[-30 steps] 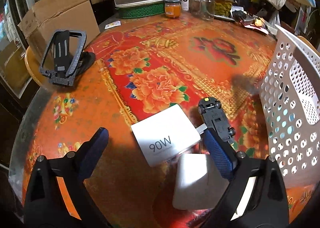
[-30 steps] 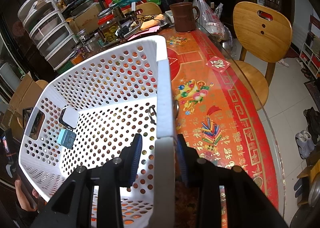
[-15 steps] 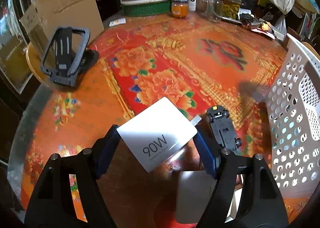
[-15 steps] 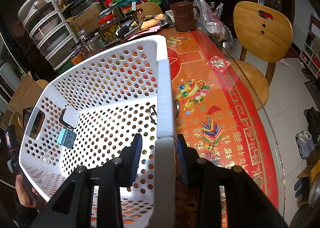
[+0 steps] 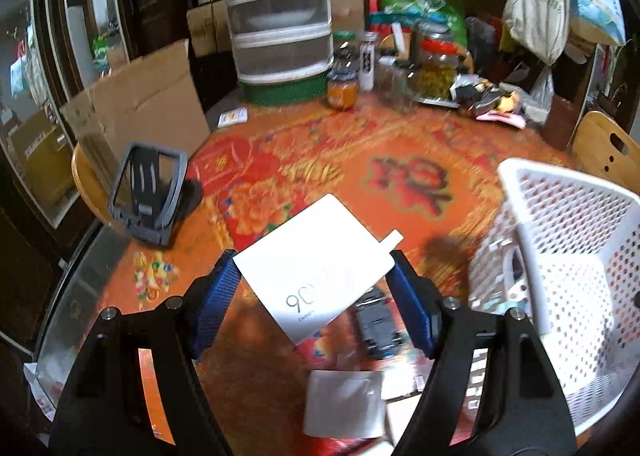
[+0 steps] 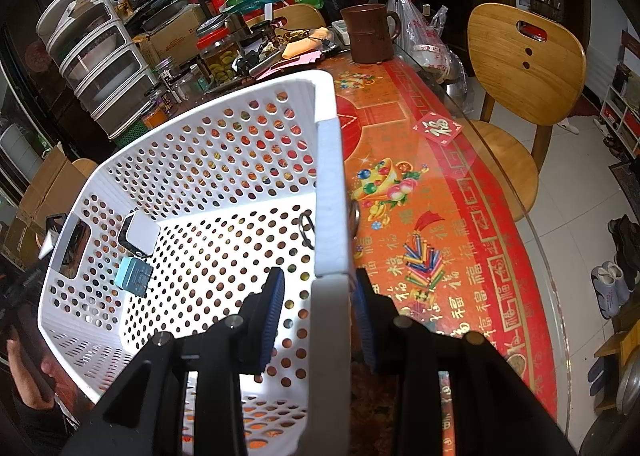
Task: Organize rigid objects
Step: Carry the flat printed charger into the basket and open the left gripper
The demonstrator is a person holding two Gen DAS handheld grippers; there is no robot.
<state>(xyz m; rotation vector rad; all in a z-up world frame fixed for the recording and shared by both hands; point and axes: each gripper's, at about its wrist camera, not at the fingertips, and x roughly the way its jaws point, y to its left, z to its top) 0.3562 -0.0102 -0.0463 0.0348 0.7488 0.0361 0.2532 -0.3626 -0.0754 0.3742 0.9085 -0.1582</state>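
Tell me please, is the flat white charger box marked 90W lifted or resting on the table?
Lifted: the flat white charger box sits clamped between the left gripper's fingers.

The charger box is sitting between the two fingers of the left gripper, raised off the table. Below it on the table, a toy car is lying, with what may be another flat box nearer the camera; blur is making that one hard to name. The phone stand is standing well off to the left, the perforated basket to the right. Jars are lining the table's far edge. Inside the basket, two small adapters are lying by its far wall. The right gripper is straddling the basket's near rim.
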